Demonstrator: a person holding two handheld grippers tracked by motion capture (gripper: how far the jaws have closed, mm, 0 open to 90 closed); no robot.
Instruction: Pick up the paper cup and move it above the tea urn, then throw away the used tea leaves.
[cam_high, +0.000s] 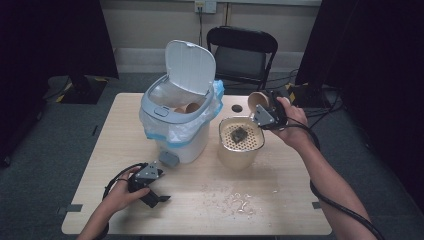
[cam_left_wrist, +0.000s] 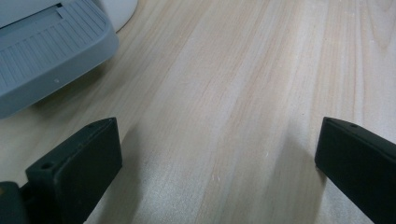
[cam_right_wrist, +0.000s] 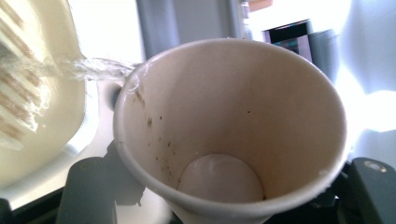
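My right gripper (cam_high: 265, 107) is shut on a paper cup (cam_high: 258, 100), tipped on its side above a beige strainer bowl (cam_high: 241, 145). In the right gripper view the cup (cam_right_wrist: 224, 126) is nearly empty, with dark specks on its inner wall. A thin stream of water (cam_right_wrist: 93, 67) runs from its rim onto the strainer (cam_right_wrist: 28, 93). A dark lump (cam_high: 240, 134) lies on the strainer's grid. My left gripper (cam_high: 156, 197) rests low on the table's near left, open and holding nothing; its jaws stand wide apart over bare wood (cam_left_wrist: 219, 158).
A white pedal bin (cam_high: 177, 115) with its lid up and a blue-edged liner stands mid-table, with cups inside (cam_high: 187, 107). Its grey pedal (cam_left_wrist: 46, 51) is close to my left gripper. A wet, crumb-strewn patch (cam_high: 240, 200) lies near the front edge. A black chair (cam_high: 242, 50) stands behind the table.
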